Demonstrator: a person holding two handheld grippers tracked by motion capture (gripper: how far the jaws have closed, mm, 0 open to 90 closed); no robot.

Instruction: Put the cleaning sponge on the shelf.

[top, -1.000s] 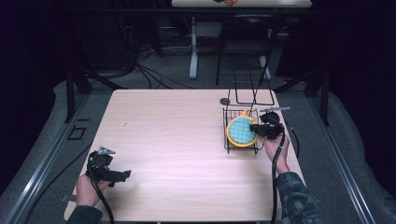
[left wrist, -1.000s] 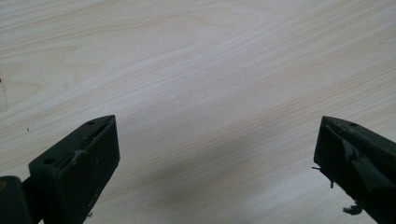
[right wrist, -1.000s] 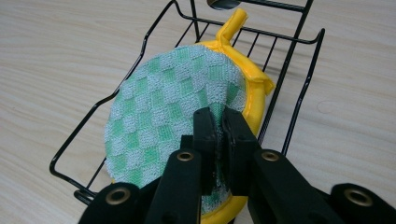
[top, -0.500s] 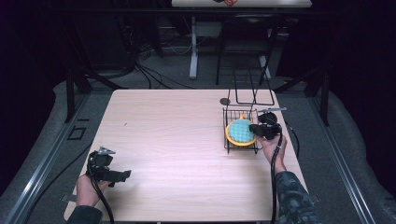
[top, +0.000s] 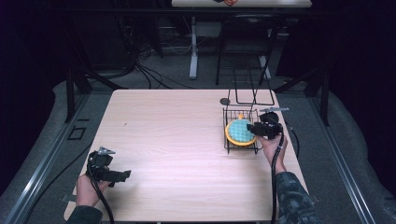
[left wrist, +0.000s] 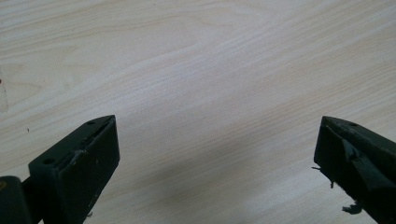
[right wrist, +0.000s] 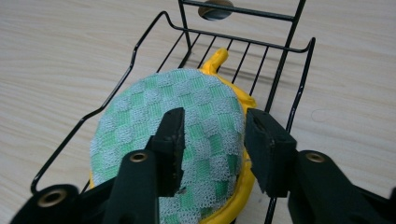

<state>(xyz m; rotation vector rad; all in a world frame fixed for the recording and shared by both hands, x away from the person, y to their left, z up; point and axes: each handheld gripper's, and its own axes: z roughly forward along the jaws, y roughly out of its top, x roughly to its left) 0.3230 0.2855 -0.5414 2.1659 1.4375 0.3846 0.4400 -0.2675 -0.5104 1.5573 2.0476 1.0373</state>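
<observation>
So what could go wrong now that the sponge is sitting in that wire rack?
The right gripper has just been opening, and the round green and yellow sponge lies between its jaws, so a pull-back might snag the mesh and drag it out. The sponge leans on the wire rack near its rim and could tip over the edge. The rack looks light; a bump could shift it on the table.

Near edge of round green-checked pad (right wrist: 173, 135) hidden behind right gripper (right wrist: 212, 140) jaws. Yellow rim (right wrist: 233, 196) under pad cut off at bottom edge. Small dark disc (right wrist: 215, 8) beyond wire rack (right wrist: 140, 46) clipped by top edge, too blurred to identify.
</observation>
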